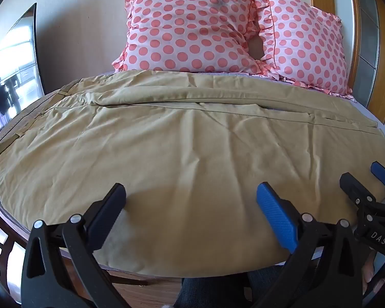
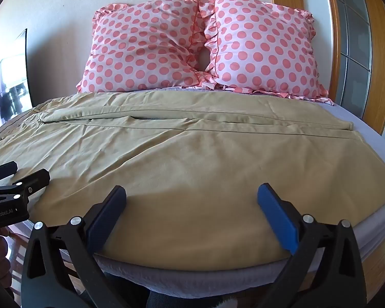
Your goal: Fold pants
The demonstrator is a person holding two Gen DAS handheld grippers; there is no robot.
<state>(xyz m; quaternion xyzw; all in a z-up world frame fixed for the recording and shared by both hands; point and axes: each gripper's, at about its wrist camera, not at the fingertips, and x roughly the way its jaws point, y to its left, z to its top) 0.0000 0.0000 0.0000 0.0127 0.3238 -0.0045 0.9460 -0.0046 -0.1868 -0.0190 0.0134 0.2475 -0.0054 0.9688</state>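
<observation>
Tan pants (image 1: 182,138) lie spread flat across the bed, waistband at the left, legs running right; they also show in the right wrist view (image 2: 192,154). One leg lies behind the other, with a seam gap between them. My left gripper (image 1: 191,195) is open and empty, just above the near edge of the pants. My right gripper (image 2: 191,195) is open and empty over the near edge further right. The right gripper also shows at the right edge of the left wrist view (image 1: 364,179), and the left gripper at the left edge of the right wrist view (image 2: 25,172).
Two pink polka-dot pillows (image 1: 192,25) (image 2: 264,46) lean against the wall behind the pants. A lilac sheet (image 2: 359,123) covers the bed. A dark screen (image 1: 15,71) stands at the left. A wooden door frame (image 2: 377,51) is at the right. My knees show below the bed edge.
</observation>
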